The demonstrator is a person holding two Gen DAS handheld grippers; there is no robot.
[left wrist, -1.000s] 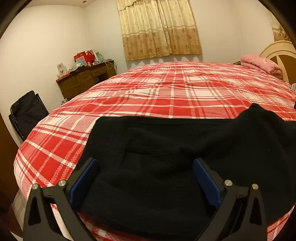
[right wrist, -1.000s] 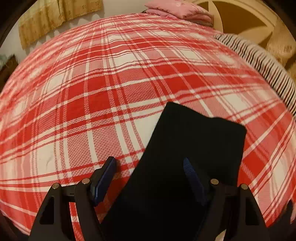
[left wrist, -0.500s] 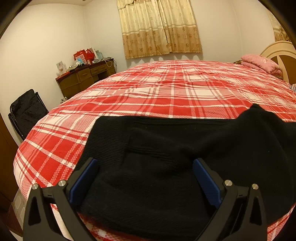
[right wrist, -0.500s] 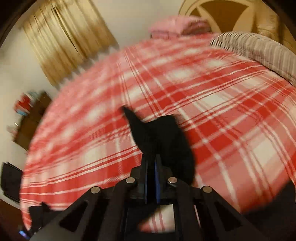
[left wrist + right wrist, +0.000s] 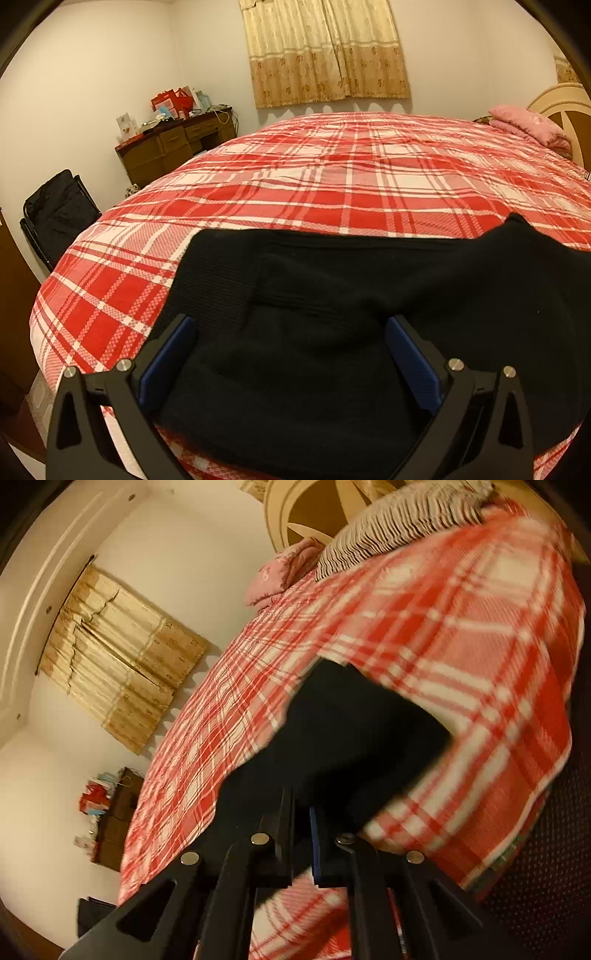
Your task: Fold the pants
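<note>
- Left gripper (image 5: 288,354), jaws wide, hovers over black pants (image 5: 369,314) on plaid bed (image 5: 332,184).
- Right gripper (image 5: 303,834), jaws narrow, pinches pants.
- Dresser (image 5: 177,144), curtain (image 5: 328,51) beyond.

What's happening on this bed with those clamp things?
A person holding a two-finger gripper in each hand is folding a pair of black knit pants on a bed with a red-and-white plaid bedspread. The right gripper is shut on the pants' leg end and has it lifted, tilted. The left gripper hangs open over the waist part, not gripping.
</note>
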